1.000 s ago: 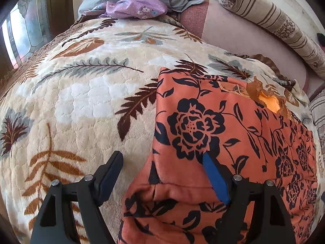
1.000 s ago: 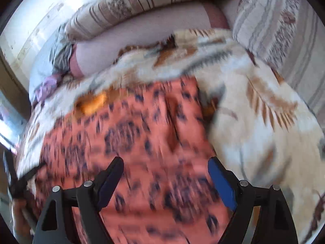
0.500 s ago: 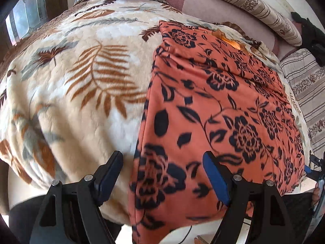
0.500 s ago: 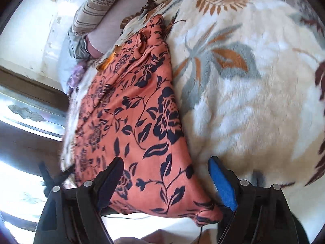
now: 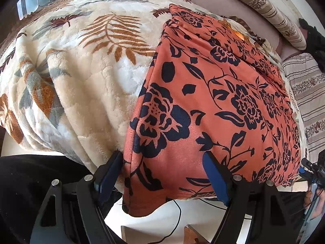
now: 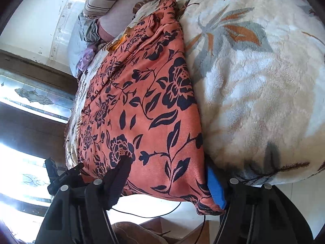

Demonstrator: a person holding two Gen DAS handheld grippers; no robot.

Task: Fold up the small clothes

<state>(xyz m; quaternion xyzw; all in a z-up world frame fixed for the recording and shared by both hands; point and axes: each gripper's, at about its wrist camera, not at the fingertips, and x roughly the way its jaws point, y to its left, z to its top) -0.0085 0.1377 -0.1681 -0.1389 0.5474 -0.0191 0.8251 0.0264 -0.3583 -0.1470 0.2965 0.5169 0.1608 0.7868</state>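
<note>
Fleece blanket (image 5: 85, 77), cream with brown, orange and grey leaf prints, covers the bed and fills the left of the left wrist view, its edge drooping over the bedside above a person's dark clothing at the lower left. Just to its right lies the orange garment (image 5: 213, 105), printed with black roses and leaves, spread flat along the blanket with its near end hanging over the bed's edge above the pale floor. The left claw (image 5: 163, 174) sits at that hanging end with its jaws spread wide: the near left corner of the cloth lies between them, the left finger just beside the garment's edge, the blue-padded right finger in front of the cloth, and neither pad pinching it. Farther right in this view, striped cushions (image 5: 264, 2) line the far side of the bed, and the other tool shows at the right border. From the right wrist view, the orange garment (image 6: 146, 105) runs away toward a window, with the blanket (image 6: 254, 93) to its right. The right claw (image 6: 168, 181) straddles the garment's near right corner; its jaws have just been closing, the cloth lies between them, and they are not yet clamped on it.
</note>
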